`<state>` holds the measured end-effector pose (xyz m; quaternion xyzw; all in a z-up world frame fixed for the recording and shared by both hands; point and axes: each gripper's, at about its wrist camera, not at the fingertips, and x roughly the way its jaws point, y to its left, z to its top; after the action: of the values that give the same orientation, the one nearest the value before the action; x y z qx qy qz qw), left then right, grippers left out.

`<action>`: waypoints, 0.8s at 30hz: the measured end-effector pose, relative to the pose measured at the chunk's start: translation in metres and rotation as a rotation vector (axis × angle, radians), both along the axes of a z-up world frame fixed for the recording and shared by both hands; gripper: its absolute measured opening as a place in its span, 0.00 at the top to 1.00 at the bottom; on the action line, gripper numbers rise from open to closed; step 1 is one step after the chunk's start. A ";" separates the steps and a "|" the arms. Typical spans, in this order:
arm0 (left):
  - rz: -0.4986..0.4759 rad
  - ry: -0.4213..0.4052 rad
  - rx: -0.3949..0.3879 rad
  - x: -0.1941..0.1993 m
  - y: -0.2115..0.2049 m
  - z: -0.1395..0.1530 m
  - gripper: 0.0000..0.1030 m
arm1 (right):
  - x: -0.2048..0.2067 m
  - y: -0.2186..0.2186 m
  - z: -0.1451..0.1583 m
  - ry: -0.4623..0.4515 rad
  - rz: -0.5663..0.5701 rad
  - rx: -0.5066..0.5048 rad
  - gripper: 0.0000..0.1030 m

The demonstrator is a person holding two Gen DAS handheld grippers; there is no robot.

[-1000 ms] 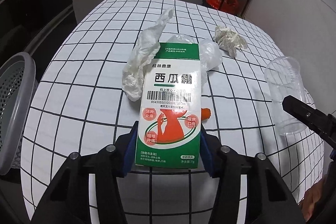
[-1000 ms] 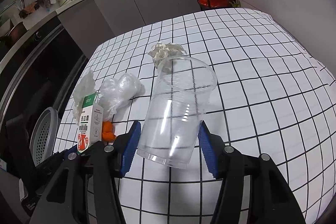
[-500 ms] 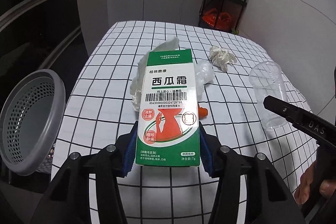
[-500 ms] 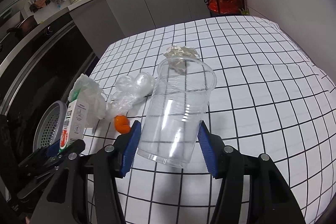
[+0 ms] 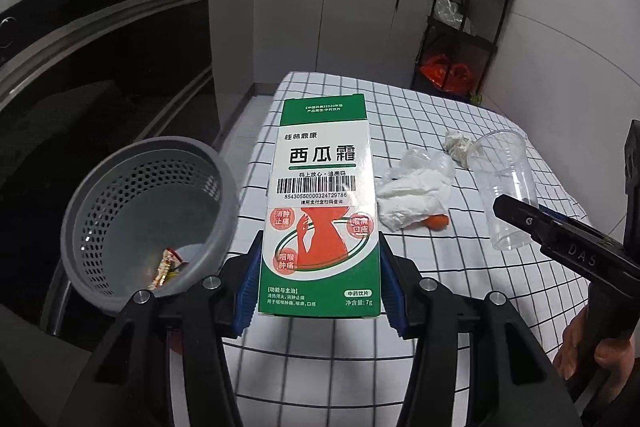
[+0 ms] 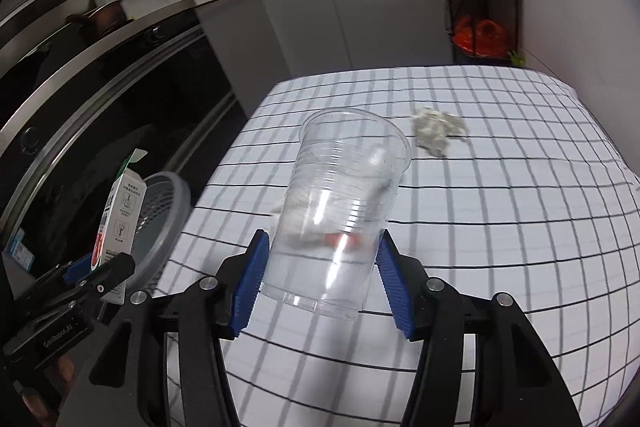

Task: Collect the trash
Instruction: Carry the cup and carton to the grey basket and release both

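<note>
On our checkered bench (image 5: 460, 307), tissue (image 5: 412, 195) lies at two o'clock. Our left claw (image 5: 318, 283) grips the green box (image 5: 320, 203); our right claw (image 6: 320, 279) grips the clear cup (image 6: 340, 203).

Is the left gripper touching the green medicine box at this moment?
Touching. The left wrist view shows the left gripper with both blue pads pressed against the sides of the green medicine box, held off the table.

My left tongs' ribbed blue pads (image 5: 251, 283) grip a glossy green-and-white cardboard box (image 5: 322, 211); my right hold a clear smooth plastic cup (image 6: 340, 211). Grey perforated matt plastic basket (image 5: 120, 195).
</note>
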<state>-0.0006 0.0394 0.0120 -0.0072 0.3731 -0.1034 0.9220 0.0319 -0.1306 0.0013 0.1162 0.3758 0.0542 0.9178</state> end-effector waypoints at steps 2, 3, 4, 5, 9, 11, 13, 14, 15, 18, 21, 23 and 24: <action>0.022 -0.010 0.010 0.000 0.019 0.005 0.51 | 0.006 0.024 0.002 0.001 0.043 -0.002 0.48; 0.040 -0.015 0.016 0.000 0.032 0.008 0.51 | 0.010 0.036 0.002 0.002 0.064 0.002 0.48; 0.060 -0.020 0.025 0.001 0.044 0.010 0.51 | 0.014 0.047 0.002 0.004 0.081 0.009 0.48; 0.077 -0.025 0.032 0.002 0.054 0.011 0.51 | 0.020 0.061 0.001 0.006 0.106 0.016 0.48; 0.158 -0.026 0.068 0.010 0.099 0.005 0.51 | 0.042 0.113 0.001 0.000 0.187 0.029 0.49; 0.194 -0.020 0.081 0.016 0.119 -0.002 0.51 | 0.052 0.139 0.002 -0.009 0.241 0.032 0.49; 0.215 -0.009 0.077 0.022 0.137 -0.010 0.51 | 0.063 0.165 0.000 -0.008 0.281 -0.002 0.49; 0.226 -0.004 0.074 0.025 0.144 -0.014 0.51 | 0.070 0.177 -0.002 -0.002 0.303 -0.013 0.49; 0.237 0.004 0.069 0.029 0.152 -0.018 0.51 | 0.076 0.187 -0.005 0.008 0.326 -0.017 0.49; 0.262 0.020 0.069 0.041 0.167 -0.030 0.51 | 0.093 0.217 -0.013 0.029 0.379 -0.041 0.49; 0.282 0.038 0.072 0.053 0.181 -0.040 0.51 | 0.109 0.241 -0.024 0.059 0.426 -0.072 0.49; 0.288 0.053 0.063 0.061 0.187 -0.046 0.51 | 0.117 0.254 -0.031 0.077 0.451 -0.089 0.49; 0.293 0.060 0.063 0.063 0.189 -0.050 0.51 | 0.120 0.260 -0.034 0.084 0.460 -0.096 0.49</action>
<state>0.0626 0.2289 -0.0377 -0.0359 0.3983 0.0443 0.9155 0.1518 0.1289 -0.0331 -0.0138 0.4325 0.2389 0.8693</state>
